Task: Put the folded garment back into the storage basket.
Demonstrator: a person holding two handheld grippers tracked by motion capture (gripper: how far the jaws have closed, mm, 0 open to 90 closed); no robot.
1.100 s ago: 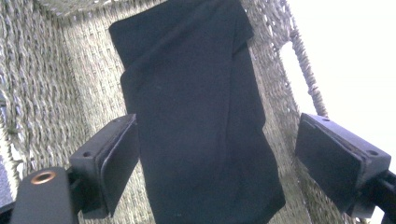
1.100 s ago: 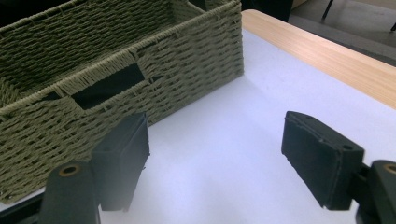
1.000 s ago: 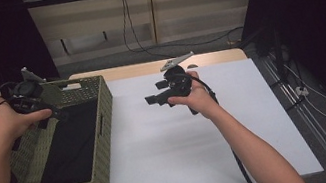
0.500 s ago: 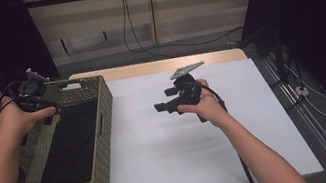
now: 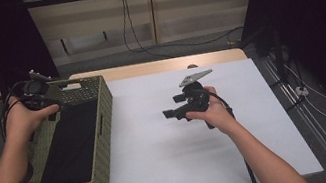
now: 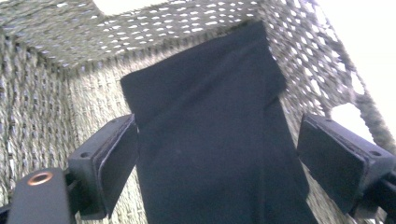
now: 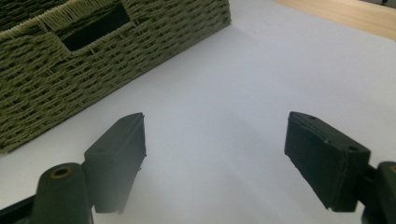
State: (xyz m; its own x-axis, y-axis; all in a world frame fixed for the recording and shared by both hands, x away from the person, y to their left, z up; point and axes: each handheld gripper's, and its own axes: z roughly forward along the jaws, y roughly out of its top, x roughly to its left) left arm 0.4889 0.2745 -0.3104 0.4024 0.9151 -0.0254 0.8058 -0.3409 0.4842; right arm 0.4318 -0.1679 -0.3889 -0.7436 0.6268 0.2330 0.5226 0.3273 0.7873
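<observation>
On the white table (image 5: 163, 162), near edge first: woven basket (image 5: 102, 148) at left, black cloth (image 5: 71, 143) flat inside. Midway across, right gripper (image 5: 171, 115) over bare tabletop, jaws wide, nothing between. Farther back at left, left gripper (image 5: 55, 113) above basket's far end, jaws wide over cloth, not touching.

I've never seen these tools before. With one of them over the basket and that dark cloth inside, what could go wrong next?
1. The left gripper hangs open over the black cloth, close to the woven basket walls; a jaw could snag the weave or pinch a single fold.
2. The cloth lies flat on the bottom, so the jaws might slide off.
3. The right gripper is open above the white table, so nothing steadies the basket.
</observation>
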